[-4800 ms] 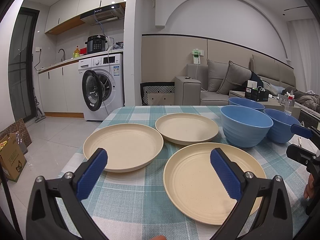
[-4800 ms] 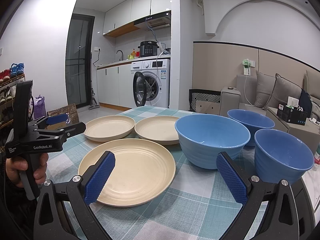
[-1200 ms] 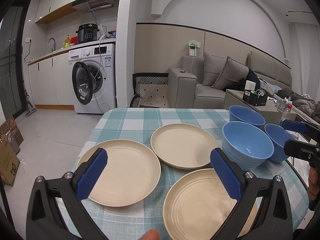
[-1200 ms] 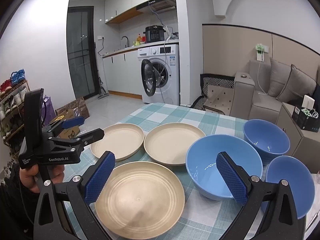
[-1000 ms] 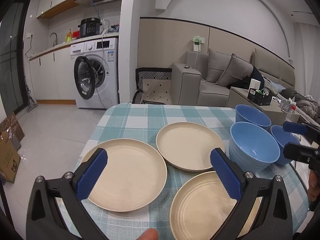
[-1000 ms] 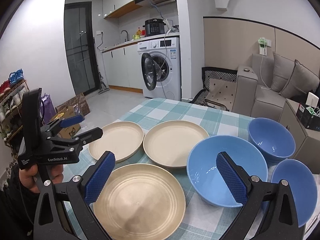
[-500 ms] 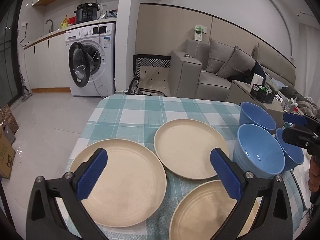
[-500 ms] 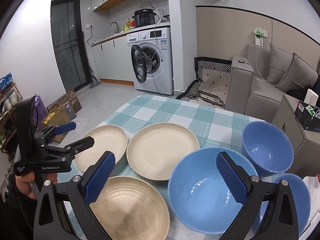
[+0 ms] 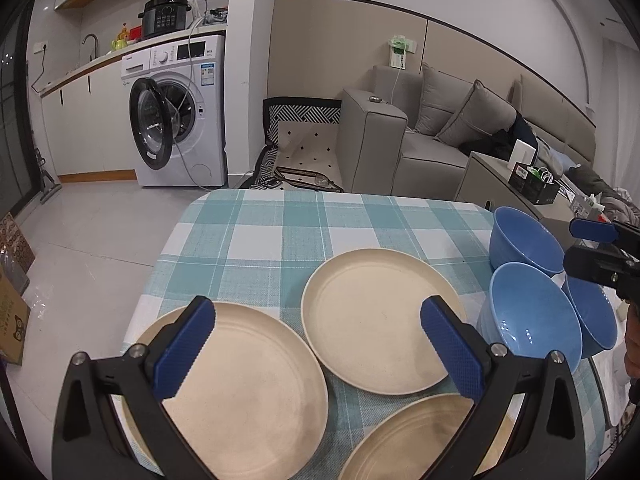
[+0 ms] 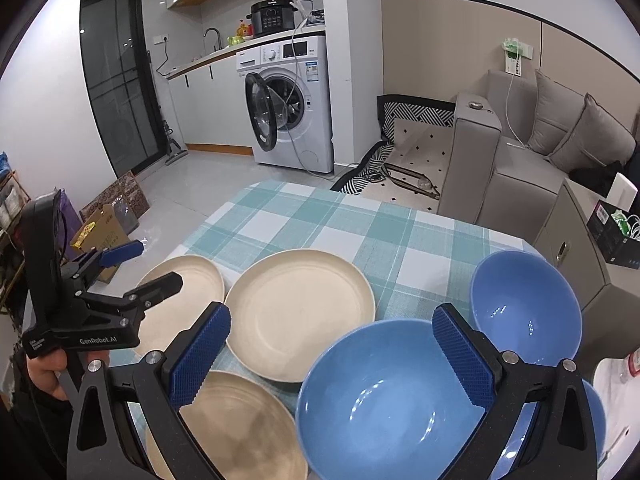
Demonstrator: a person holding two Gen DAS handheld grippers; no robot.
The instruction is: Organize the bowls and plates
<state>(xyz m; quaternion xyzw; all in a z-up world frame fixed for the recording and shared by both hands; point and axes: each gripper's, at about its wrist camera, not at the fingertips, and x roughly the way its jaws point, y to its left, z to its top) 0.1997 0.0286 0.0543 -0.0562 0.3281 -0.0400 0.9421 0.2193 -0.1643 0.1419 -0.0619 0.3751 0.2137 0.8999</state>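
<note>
Presently, the left gripper point(image 9: 320, 346) hangs above the table point(image 9: 280, 232) with its jaws spread wide and nothing between them. Its blue pads point(image 9: 184, 346) frame the left plate point(image 9: 248, 392) and the middle plate point(image 9: 380, 316). A third plate point(image 9: 416, 436) lies at the near edge, partly hidden by the gripper frame.

The right gripper point(image 10: 332, 356) is likewise released and empty, poised above the nearest blue bowl point(image 10: 384, 404). A second bowl point(image 10: 524, 308) stands just beyond it, and a third bowl point(image 9: 592, 316) sits at the right edge. All three plates and three bowls rest separately on the checked tablecloth point(image 10: 320, 220), none stacked. A washing machine point(image 9: 180, 112) with its door open and a grey sofa point(image 9: 432, 128) stand behind the table.
</note>
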